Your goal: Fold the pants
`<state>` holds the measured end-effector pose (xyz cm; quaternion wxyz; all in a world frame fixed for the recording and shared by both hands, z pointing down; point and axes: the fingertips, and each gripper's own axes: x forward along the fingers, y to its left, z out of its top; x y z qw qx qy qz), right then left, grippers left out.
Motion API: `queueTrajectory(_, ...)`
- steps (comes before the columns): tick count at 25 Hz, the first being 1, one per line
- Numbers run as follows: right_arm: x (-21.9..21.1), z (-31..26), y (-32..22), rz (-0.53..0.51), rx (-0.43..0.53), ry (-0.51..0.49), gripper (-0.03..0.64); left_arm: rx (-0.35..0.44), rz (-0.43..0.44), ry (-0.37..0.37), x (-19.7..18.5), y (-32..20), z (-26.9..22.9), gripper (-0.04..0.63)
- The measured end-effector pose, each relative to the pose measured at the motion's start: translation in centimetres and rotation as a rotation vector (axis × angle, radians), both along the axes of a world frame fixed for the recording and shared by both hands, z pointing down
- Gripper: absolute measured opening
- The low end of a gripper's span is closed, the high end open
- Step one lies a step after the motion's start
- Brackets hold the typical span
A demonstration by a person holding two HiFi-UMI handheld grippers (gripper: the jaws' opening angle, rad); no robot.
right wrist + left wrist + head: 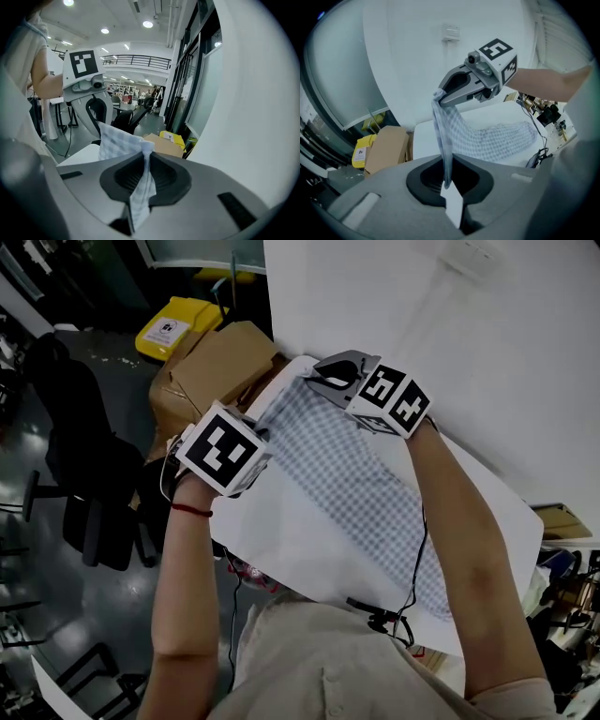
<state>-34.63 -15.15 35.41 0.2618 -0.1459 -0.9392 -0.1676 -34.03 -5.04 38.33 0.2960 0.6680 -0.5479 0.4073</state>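
Note:
Blue-and-white checked pants (pixel 361 488) lie lengthwise on a white table (pixel 281 549). Their far end is lifted off the surface. My left gripper (pixel 259 433) is shut on the left corner of that raised edge, and the cloth (pixel 445 154) runs down between its jaws, with a white tag (pixel 453 202) below. My right gripper (pixel 317 382) is shut on the other corner, a fold of checked cloth (pixel 140 187) pinched in its jaws. Each gripper shows in the other's view: the right one (pixel 474 80) and the left one (pixel 89 89). The edge hangs taut between them.
A cardboard box (pixel 220 367) and a yellow bin (pixel 173 324) stand on the floor beyond the table's far corner. A black office chair (pixel 84 460) is at the left. A black cable (pixel 412 577) crosses the table's near end. A white wall (pixel 450 324) rises along the right.

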Motion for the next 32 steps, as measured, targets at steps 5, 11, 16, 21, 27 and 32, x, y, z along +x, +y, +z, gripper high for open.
queueTrajectory(5,3.6,0.3,-0.6,0.022,-0.026,0.007,0.048,0.000,0.060,0.031,3.5,-0.7,0.1,0.020)
queueTrajectory(11,8.6,0.2,-1.2,0.068,-0.068,-0.009,0.048,-0.001,0.108,0.049,7.5,-1.2,0.1,0.018)
queueTrajectory(16,12.7,-0.1,-1.4,0.100,-0.083,-0.023,0.048,0.017,0.180,0.052,11.7,-1.7,-0.8,0.020)
queueTrajectory(21,16.8,-0.1,-2.2,0.136,-0.110,-0.023,0.048,0.008,0.224,0.082,15.7,-2.3,-0.9,0.018)
queueTrajectory(27,20.6,0.4,-2.3,0.172,-0.139,-0.030,0.048,0.000,0.254,0.111,19.5,-2.3,-0.6,0.020)
queueTrajectory(32,23.8,0.7,-2.0,0.213,-0.160,-0.040,0.048,-0.006,0.271,0.117,22.4,-2.0,-0.4,0.020)
